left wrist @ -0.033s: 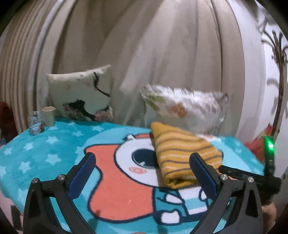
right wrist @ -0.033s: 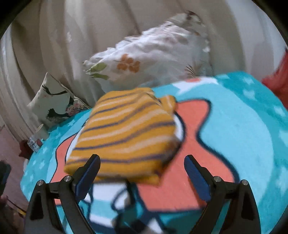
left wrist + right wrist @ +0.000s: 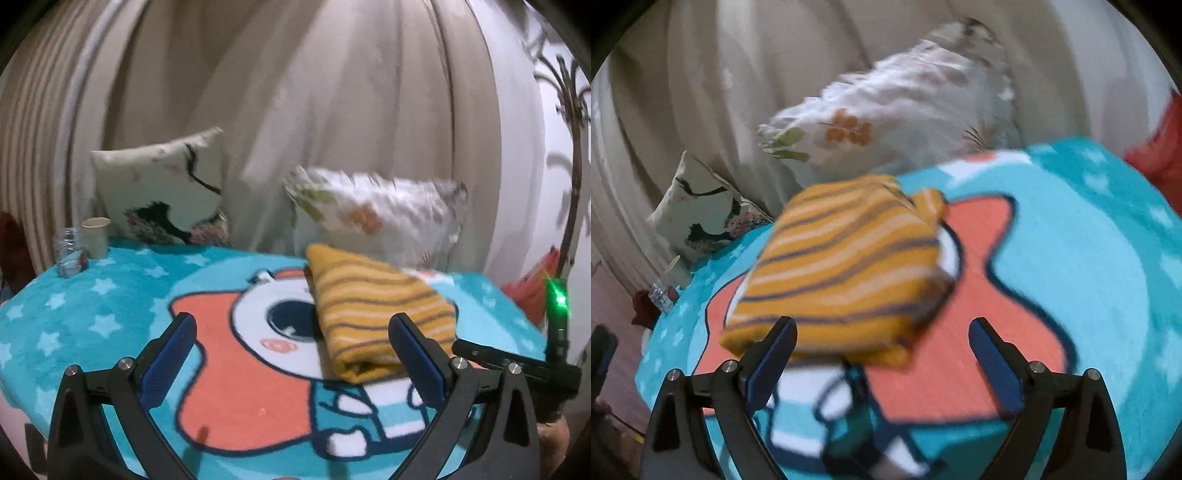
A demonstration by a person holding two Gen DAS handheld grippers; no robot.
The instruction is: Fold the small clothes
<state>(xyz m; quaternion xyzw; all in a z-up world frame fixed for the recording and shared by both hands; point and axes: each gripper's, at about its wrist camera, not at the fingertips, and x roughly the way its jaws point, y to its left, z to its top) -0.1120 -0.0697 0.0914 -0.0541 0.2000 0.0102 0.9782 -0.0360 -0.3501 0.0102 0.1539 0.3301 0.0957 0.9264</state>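
Striped garment (image 3: 846, 258) folded, edges blurred

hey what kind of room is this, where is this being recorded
Most likely a bedroom or living room at home: a cartoon fleece blanket covers the surface, two printed pillows lean against beige curtains, and a folded striped garment lies on the blanket.

The striped garment (image 3: 842, 266) is soft knit cloth, matt. It lies on a fleecy blanket (image 3: 110, 295) with a plush, printed nap. The fingers (image 3: 168, 363) carry matt blue pads on black plastic with shiny metal screws. A jar (image 3: 70, 253) is clear glass; the pillows (image 3: 162, 192) are smooth printed cloth.
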